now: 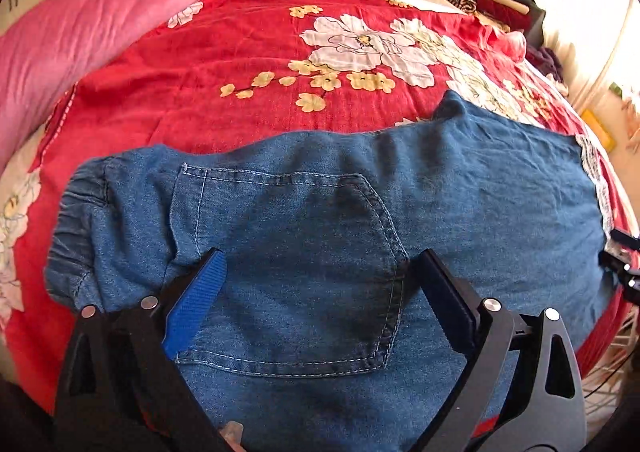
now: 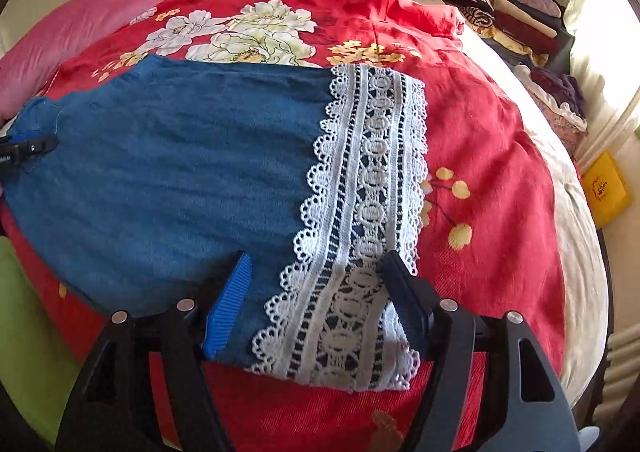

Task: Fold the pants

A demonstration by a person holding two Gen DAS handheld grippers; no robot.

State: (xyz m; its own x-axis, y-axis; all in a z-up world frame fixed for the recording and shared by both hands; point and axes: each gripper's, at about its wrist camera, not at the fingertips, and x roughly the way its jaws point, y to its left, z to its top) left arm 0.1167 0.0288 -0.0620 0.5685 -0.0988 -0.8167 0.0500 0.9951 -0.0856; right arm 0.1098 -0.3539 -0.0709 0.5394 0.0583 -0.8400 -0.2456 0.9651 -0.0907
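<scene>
Blue denim pants lie flat across a red flowered bedspread, folded lengthwise with a back pocket facing up and the elastic waistband to the left. My left gripper is open, its fingers spread over the pocket. In the right wrist view the pants end in a white lace hem. My right gripper is open, its fingers straddling the near edge of the hem. The left gripper's tip shows at the far left there.
A pink blanket lies along the bed's left side. Stacks of folded clothes sit at the far right corner. A yellow box rests on the floor to the right, beside a pale mattress edge.
</scene>
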